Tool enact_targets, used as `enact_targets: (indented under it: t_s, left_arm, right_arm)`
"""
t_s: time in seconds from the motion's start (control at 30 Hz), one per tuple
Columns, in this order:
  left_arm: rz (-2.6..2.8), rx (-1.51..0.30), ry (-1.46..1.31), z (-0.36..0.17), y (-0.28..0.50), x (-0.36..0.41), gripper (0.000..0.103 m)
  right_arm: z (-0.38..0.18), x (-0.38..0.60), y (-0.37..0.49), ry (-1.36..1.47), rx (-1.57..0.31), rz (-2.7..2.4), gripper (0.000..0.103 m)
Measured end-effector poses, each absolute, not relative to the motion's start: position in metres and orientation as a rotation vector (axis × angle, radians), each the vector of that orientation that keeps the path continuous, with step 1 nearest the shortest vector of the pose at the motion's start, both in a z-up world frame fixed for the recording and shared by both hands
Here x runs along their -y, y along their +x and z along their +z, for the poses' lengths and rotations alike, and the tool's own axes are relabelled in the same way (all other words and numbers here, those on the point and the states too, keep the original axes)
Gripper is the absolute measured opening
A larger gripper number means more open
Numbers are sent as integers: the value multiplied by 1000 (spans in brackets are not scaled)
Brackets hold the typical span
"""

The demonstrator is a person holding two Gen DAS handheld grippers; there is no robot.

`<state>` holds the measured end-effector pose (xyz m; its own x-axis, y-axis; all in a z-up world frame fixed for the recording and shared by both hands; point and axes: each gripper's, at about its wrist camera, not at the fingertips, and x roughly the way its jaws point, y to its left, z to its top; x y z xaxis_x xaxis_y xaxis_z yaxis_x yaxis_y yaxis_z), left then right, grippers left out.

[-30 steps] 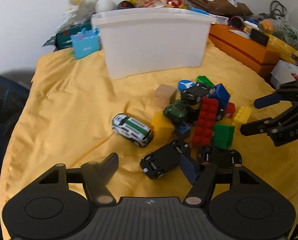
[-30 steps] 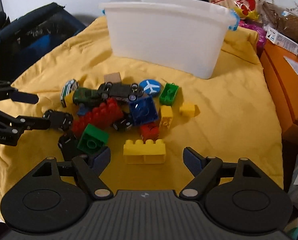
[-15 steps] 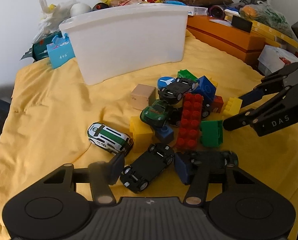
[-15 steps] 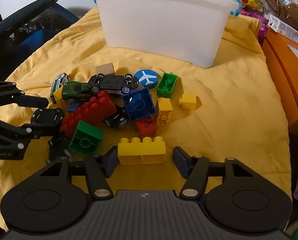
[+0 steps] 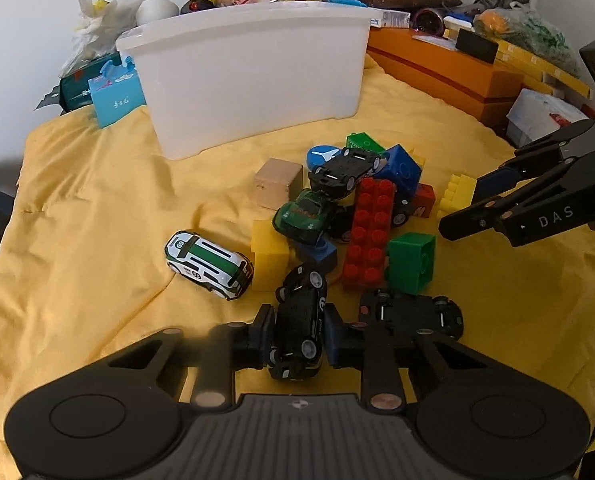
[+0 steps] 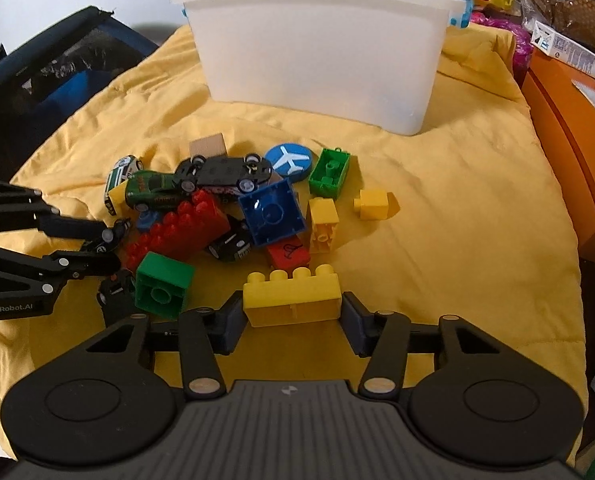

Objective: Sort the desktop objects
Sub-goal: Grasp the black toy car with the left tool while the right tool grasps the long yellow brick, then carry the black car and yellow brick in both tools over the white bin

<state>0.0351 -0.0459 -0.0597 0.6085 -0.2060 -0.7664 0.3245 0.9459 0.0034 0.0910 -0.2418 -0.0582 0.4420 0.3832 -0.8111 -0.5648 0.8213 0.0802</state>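
Black "DAS" right hand-held gripper [image 6: 292, 316] clamping yellow brick [image 6: 292, 298]; left [image 5: 297, 336] pinching black car [image 5: 299, 328].

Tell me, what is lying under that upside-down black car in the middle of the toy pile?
The upside-down black car rests on the green car, with a red block and blue block beside it. Whatever lies directly beneath its body is covered.

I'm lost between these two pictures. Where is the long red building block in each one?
Left wrist view: the long red block lies right of centre, running away from the camera, with a green block at its right.
Right wrist view: the same block lies left of centre, slanting, with the green block in front of it.
Shared landmark: the white plastic bin behind the pile.
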Motion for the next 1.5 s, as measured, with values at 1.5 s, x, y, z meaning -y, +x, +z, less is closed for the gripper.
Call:
enact_targets:
  t_s: [1.5]
  left_arm:
    - [-150,-690,-63,134,183,6,28]
  right_arm:
    - [118,242,215,-15,-736,560,54]
